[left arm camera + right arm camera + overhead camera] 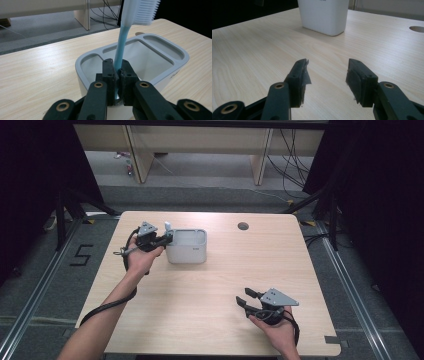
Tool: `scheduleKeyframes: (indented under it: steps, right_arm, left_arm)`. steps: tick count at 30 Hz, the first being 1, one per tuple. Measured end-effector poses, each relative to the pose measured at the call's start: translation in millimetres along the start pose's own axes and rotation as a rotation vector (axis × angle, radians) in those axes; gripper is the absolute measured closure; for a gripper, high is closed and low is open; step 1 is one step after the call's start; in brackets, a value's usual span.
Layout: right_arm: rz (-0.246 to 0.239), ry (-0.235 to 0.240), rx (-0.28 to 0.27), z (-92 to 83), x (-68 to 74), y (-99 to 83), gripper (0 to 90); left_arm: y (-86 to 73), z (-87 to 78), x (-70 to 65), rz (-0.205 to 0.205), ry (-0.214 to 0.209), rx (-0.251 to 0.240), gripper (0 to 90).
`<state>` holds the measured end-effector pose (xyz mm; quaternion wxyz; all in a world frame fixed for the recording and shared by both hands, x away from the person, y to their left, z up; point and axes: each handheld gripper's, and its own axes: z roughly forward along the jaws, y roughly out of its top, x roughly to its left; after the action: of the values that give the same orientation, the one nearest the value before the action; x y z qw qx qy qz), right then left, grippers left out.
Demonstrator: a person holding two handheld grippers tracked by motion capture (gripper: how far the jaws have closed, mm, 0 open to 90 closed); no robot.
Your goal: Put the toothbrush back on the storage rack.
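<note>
L tongs (117, 72) clamp toothbrush (125, 32) handle upright over holder (160, 75); R tongs (327, 75) wide open, empty.

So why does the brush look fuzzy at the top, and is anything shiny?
In the left gripper view the blue toothbrush is sharp at the handle, but its bristles blur at the frame's edge; the white holder rim shows soft glare. In the high view, the surroundings fall dark around the lit table.

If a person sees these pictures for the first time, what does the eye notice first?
First, the blue toothbrush standing upright, its handle clamped in the left claw above the white holder near the table's far left. Next, the right claw, open and holding nothing, at the near right.
</note>
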<state>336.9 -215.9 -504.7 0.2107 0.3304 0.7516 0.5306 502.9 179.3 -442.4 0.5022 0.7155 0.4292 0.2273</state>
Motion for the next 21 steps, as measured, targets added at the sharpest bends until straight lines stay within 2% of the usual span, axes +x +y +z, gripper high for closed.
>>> scheduleKeyframes:
  steps: [8,10,11,15,16,19,21]
  right_arm:
    - [0.0,0.001,0.009,0.0,0.1,-0.1,51.1]
    - [0.011,0.011,0.02,-0.3,0.6,0.0,51.1]
    - [0.056,0.019,0.037,-1.1,3.9,-0.2,51.1]
    - [0.043,0.018,0.034,-0.7,3.5,-0.4,51.0]
    - [0.017,0.015,0.023,-0.1,1.4,-0.3,51.0]
    - [0.02,0.016,0.025,-0.6,1.3,-0.4,50.9]
    - [0.003,0.002,0.014,-0.7,0.2,-0.6,50.8]
  left_arm:
    - [-3.1,0.5,1.7,-0.012,0.005,0.01,84.2]
    - [-2.8,0.5,2.0,-0.011,0.005,0.012,84.2]
    - [-2.6,0.5,2.0,-0.011,0.005,0.014,84.2]
    - [-2.1,0.6,2.0,-0.01,0.004,0.015,83.8]
    - [-2.2,0.4,1.9,-0.012,0.007,0.012,83.3]
    - [-1.8,-2.1,1.3,-0.012,0.011,-0.003,79.3]
    - [-1.5,-5.2,1.3,-0.01,0.017,-0.009,76.1]
